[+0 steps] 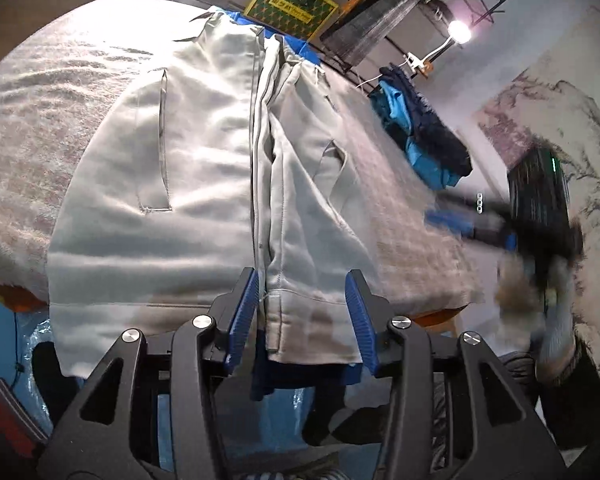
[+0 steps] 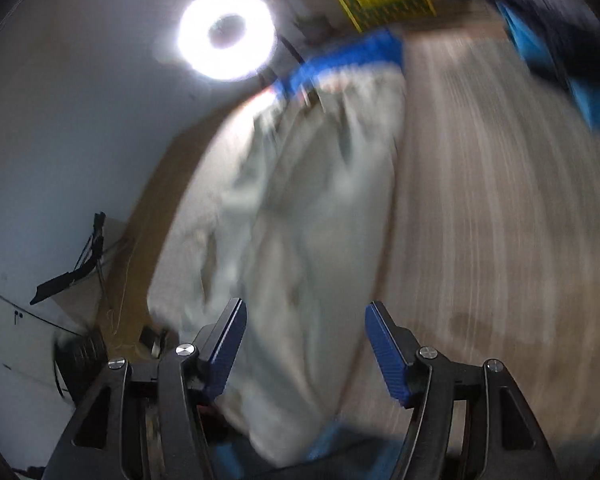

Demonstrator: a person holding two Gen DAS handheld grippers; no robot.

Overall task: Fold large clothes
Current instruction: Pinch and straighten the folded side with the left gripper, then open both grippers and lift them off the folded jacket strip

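Beige fuzzy blanket (image 1: 40, 128) is covering the table, and a pale grey zip jacket (image 1: 188, 184) is lying flat on it, front up, with its hem hanging over the near edge. It looks soft, thick and rather heavy, so I think it is best taken at the hem corners or shoulders. The left gripper (image 1: 302, 312) is standing wide open around the zip end at the hem, pinching nothing. The right gripper (image 2: 304, 344), blurred, is also gaping empty above the jacket's side.
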